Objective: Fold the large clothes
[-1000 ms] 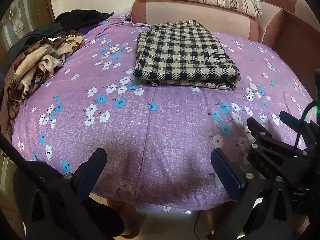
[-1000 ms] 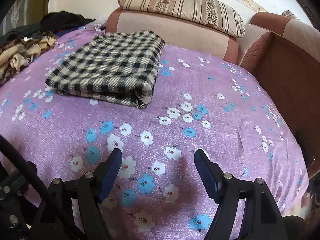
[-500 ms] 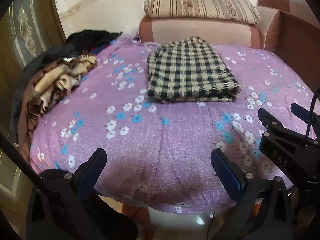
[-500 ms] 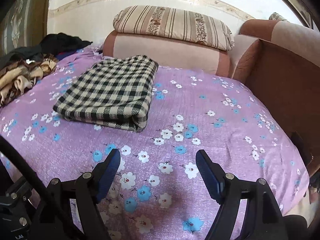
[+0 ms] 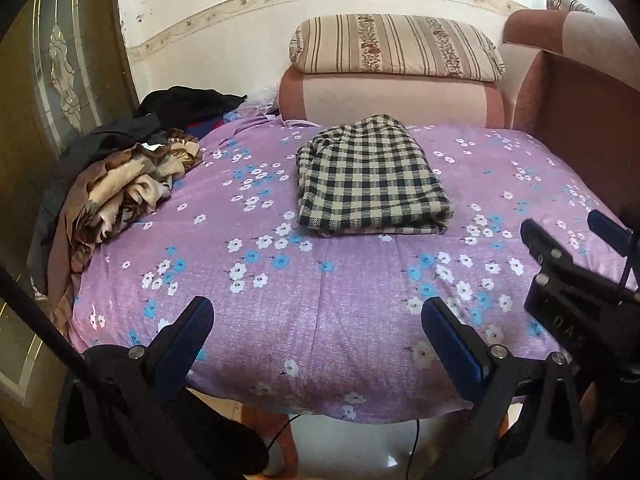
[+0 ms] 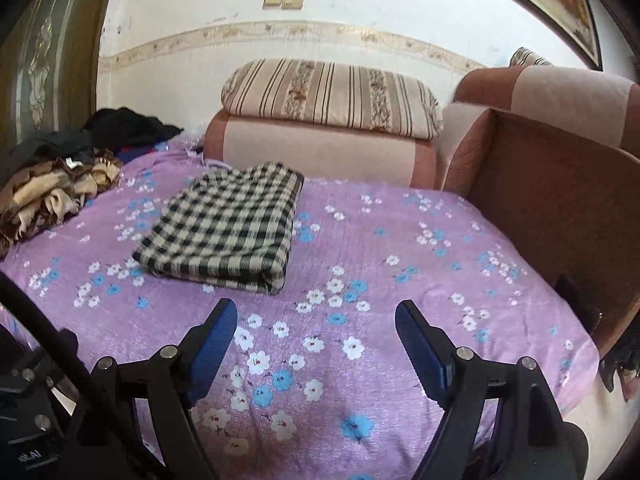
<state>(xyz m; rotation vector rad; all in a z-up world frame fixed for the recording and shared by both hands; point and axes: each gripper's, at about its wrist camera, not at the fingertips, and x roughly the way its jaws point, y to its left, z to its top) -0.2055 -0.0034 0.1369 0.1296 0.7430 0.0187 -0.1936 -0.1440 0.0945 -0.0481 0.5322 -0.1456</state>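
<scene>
A folded black-and-cream checked garment [image 5: 370, 178] lies flat near the far middle of the table; it also shows in the right wrist view [image 6: 228, 230]. The table carries a purple flowered cloth [image 5: 320, 288]. My left gripper [image 5: 316, 320] is open and empty, held over the near edge of the table, well short of the garment. My right gripper [image 6: 316, 320] is open and empty over the near right part of the cloth [image 6: 360, 264]. It also shows at the right edge of the left wrist view [image 5: 568, 240].
A heap of unfolded brown, tan and black clothes [image 5: 128, 176] lies at the table's left side, also in the right wrist view [image 6: 56, 184]. A pink sofa [image 5: 392, 100] with a striped pillow [image 5: 396, 46] stands behind. A brown armchair side [image 6: 552, 184] borders the right.
Both grippers have drawn back and risen from the table, so more of the room shows. The folded checked garment has stayed where it lies. Both grippers stay open.
</scene>
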